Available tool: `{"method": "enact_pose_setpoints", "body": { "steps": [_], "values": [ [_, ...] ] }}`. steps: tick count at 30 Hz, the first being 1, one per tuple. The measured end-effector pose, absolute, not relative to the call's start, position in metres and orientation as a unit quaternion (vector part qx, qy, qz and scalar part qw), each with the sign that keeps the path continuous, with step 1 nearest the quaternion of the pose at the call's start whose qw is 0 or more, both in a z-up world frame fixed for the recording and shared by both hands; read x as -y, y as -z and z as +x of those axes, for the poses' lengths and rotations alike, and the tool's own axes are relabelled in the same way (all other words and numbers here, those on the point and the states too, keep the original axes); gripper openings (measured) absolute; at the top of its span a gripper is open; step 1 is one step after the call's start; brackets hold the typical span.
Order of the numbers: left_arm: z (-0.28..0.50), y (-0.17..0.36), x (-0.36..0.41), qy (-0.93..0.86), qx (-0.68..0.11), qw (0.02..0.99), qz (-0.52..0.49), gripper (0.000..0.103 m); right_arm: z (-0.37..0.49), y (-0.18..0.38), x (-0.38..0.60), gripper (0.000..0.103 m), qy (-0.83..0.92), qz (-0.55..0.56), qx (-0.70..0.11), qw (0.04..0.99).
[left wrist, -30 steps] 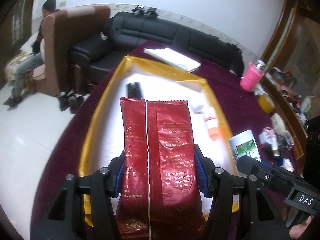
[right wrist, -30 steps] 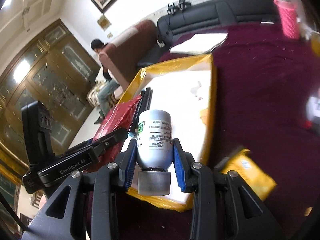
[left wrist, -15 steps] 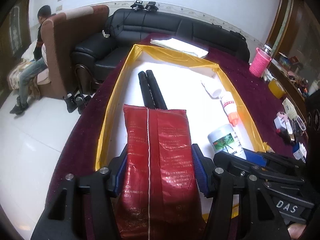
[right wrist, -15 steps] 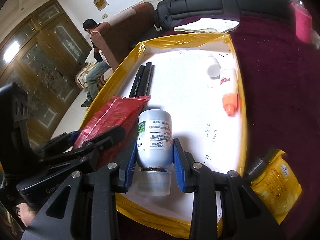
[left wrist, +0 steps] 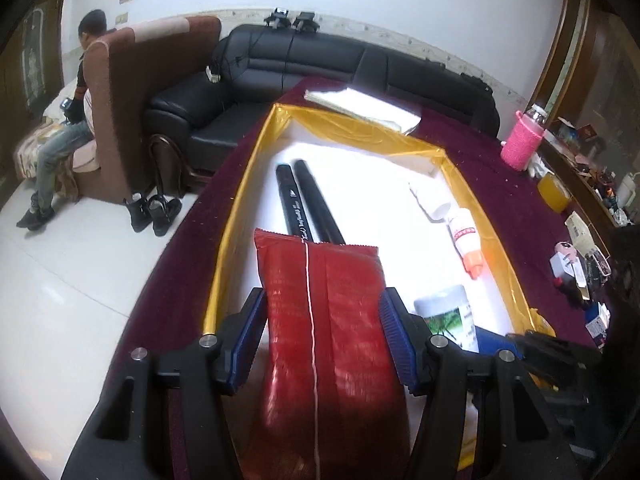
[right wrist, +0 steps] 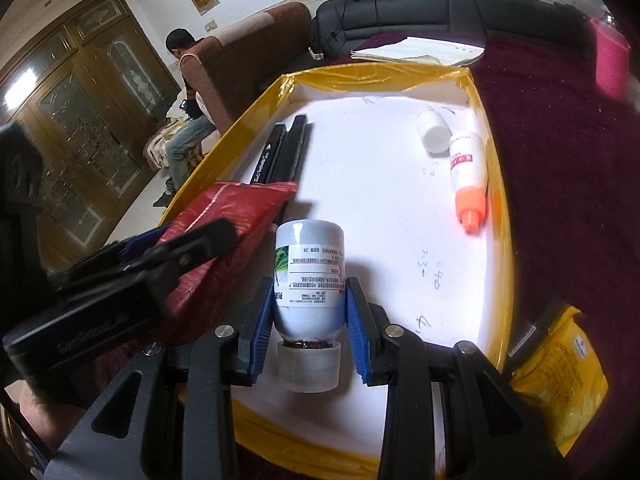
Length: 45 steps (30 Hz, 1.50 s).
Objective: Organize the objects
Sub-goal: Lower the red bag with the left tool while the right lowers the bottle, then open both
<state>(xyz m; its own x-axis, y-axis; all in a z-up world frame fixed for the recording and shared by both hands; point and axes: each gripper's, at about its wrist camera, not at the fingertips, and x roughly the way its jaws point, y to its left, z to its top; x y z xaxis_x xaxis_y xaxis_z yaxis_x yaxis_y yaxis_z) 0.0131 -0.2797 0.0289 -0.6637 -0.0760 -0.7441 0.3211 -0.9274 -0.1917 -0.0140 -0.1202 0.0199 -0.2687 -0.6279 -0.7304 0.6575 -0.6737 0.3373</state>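
The left tool point(left wrist: 322, 338) is pinching a red packet point(left wrist: 324, 320) between its blue pads point(left wrist: 248, 340), the packet lying lengthwise along the fingers and reaching out over the near end of a white tray point(left wrist: 372, 184) with a yellow rim. The right tool point(right wrist: 307, 322) is gripping a white bottle point(right wrist: 309, 276) by its sides, cap point(right wrist: 309, 366) pointing back toward the camera and base pointing forward, over the tray's point(right wrist: 380, 200) near part. In the right view the red packet point(right wrist: 228, 216) and left tool point(right wrist: 120, 280) are sitting just left of the bottle.

Inside the tray, two black markers point(left wrist: 306, 204) are lying side by side, running from under the packet's far edge toward the far end. On the right side a small white bottle point(right wrist: 433, 130) is lying just beside an orange-capped bottle point(right wrist: 468, 172), nearly touching it, close to the rim.

The tray is resting on a maroon-covered table point(left wrist: 480, 176). A yellow pouch point(right wrist: 560, 376) is lying on the cloth beside the tray's near right corner, and a stack of papers point(left wrist: 364, 108) is sitting just past its far end. A pink-sleeved bottle point(left wrist: 522, 140) is standing well to the right.
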Motion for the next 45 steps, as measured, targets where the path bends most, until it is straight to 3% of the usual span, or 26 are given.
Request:
{"method": "enact_pose_setpoints", "body": {
  "steps": [3, 7, 9, 12, 14, 16, 19, 21, 27, 30, 45],
  "values": [
    [0.003, -0.028, 0.280, 0.894, -0.151, 0.114, 0.406, 0.051, -0.014, -0.020, 0.121, 0.032, 0.797, 0.451, -0.017, 0.401],
    [-0.001, -0.036, 0.281, 0.890, -0.136, 0.115, 0.419, 0.020, -0.012, -0.023, 0.120, 0.032, 0.799, 0.449, -0.018, 0.400],
    [0.002, -0.042, 0.283, 0.889, -0.132, 0.109, 0.424, 0.014, -0.010, -0.025, 0.119, 0.032, 0.799, 0.448, -0.017, 0.400],
    [0.008, -0.050, 0.283, 0.889, -0.118, 0.094, 0.433, 0.015, -0.011, -0.027, 0.119, 0.032, 0.798, 0.447, -0.013, 0.403],
    [0.012, -0.050, 0.277, 0.882, -0.099, 0.084, 0.452, 0.022, -0.012, -0.027, 0.118, 0.032, 0.793, 0.452, -0.006, 0.408],
    [0.017, -0.052, 0.269, 0.881, -0.087, 0.076, 0.458, 0.053, -0.013, -0.027, 0.116, 0.033, 0.789, 0.456, 0.003, 0.411],
    [0.030, -0.061, 0.258, 0.889, -0.076, 0.078, 0.446, 0.073, -0.016, -0.028, 0.113, 0.033, 0.791, 0.454, 0.008, 0.409],
    [0.030, -0.063, 0.248, 0.886, -0.045, 0.082, 0.454, 0.080, -0.016, -0.028, 0.112, 0.033, 0.790, 0.455, 0.013, 0.411],
    [0.015, -0.044, 0.246, 0.870, -0.015, 0.096, 0.483, 0.078, -0.020, -0.029, 0.105, 0.026, 0.792, 0.456, 0.025, 0.406],
    [0.006, -0.031, 0.247, 0.863, -0.026, 0.083, 0.498, 0.052, -0.019, -0.033, 0.101, 0.026, 0.795, 0.451, 0.032, 0.405],
    [-0.043, -0.029, 0.270, 0.857, -0.075, 0.103, 0.500, 0.052, -0.028, -0.045, 0.061, 0.026, 0.805, 0.436, 0.094, 0.392]
  ]
}}
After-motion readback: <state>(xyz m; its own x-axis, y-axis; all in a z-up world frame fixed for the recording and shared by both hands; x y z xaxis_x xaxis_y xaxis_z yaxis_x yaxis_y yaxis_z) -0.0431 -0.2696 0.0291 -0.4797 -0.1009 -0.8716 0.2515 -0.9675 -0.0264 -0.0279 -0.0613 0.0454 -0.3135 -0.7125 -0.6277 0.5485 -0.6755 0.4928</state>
